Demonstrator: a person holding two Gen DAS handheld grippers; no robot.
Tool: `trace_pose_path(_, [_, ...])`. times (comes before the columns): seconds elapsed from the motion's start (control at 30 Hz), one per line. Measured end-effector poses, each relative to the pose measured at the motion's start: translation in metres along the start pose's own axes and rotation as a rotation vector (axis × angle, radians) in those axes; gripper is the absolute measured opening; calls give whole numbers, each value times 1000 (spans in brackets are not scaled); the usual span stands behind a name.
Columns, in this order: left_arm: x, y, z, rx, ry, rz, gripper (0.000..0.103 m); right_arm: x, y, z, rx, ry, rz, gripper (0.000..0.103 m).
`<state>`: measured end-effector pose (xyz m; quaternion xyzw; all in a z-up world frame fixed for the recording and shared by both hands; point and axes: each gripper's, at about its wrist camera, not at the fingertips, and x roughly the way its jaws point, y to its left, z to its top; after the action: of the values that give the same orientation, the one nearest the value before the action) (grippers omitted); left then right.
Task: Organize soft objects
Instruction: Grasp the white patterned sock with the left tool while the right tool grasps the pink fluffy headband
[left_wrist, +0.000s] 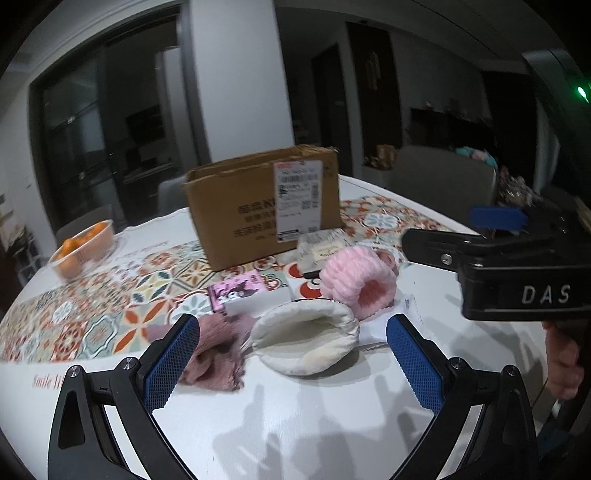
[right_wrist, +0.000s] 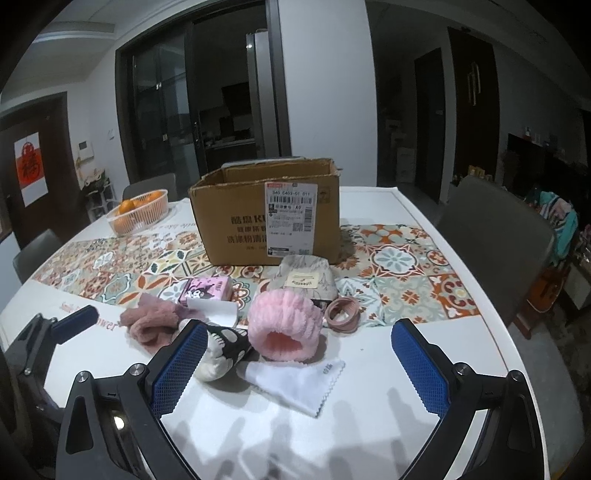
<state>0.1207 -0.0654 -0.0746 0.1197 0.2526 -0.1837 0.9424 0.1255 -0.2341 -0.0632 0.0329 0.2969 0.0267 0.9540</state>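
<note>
A pile of soft things lies on the white table in front of an open cardboard box (left_wrist: 264, 206) (right_wrist: 269, 218). A cream fleece slipper (left_wrist: 304, 339) lies between my open left gripper's (left_wrist: 293, 363) fingers; in the right wrist view its black patterned side (right_wrist: 225, 345) shows. A fluffy pink slipper (left_wrist: 356, 282) (right_wrist: 282, 326) lies just behind it. A mauve fuzzy cloth (left_wrist: 212, 352) (right_wrist: 149, 323) touches the left gripper's left finger. A white wiping cloth (right_wrist: 295, 384) lies between my open, empty right gripper's (right_wrist: 295, 369) fingers. The right gripper's body (left_wrist: 517, 266) shows in the left wrist view.
A pink tissue pack (right_wrist: 207, 290), a pale patterned pouch (right_wrist: 306, 282) and a pink tape roll (right_wrist: 343, 314) lie on the patterned runner (right_wrist: 399, 266). A basket of oranges (right_wrist: 138, 212) stands far left. Grey chairs (right_wrist: 491, 236) stand around the table.
</note>
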Motion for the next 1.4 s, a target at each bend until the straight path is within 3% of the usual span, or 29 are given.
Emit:
trace_pose_path(0.33, [32, -3, 3, 97, 2, -57, 103, 45, -1, 2, 16, 71, 60, 94])
trace_pose_path(0.63, [62, -2, 3, 109, 45, -111, 101, 82, -3, 4, 48, 144, 114, 83])
trace_pose_path(0.77, [71, -2, 1, 111, 58, -122, 94, 96, 1, 2, 39, 174, 127, 76])
trace_pose_path(0.9, [75, -1, -1, 94, 69, -135, 77, 105, -1, -1, 38, 197, 124, 67])
trace_pose_path(1.1, [71, -3, -2, 83, 62, -132, 66, 107, -6, -5, 47, 208, 114, 50])
trace_pose_path(1.2, [70, 0, -2, 50, 64, -138, 58, 106, -8, -6, 45, 205, 110, 40])
trace_pose_path(1.4, [67, 4, 0, -40, 84, -142, 44, 103, -15, -6, 78, 196, 116, 31])
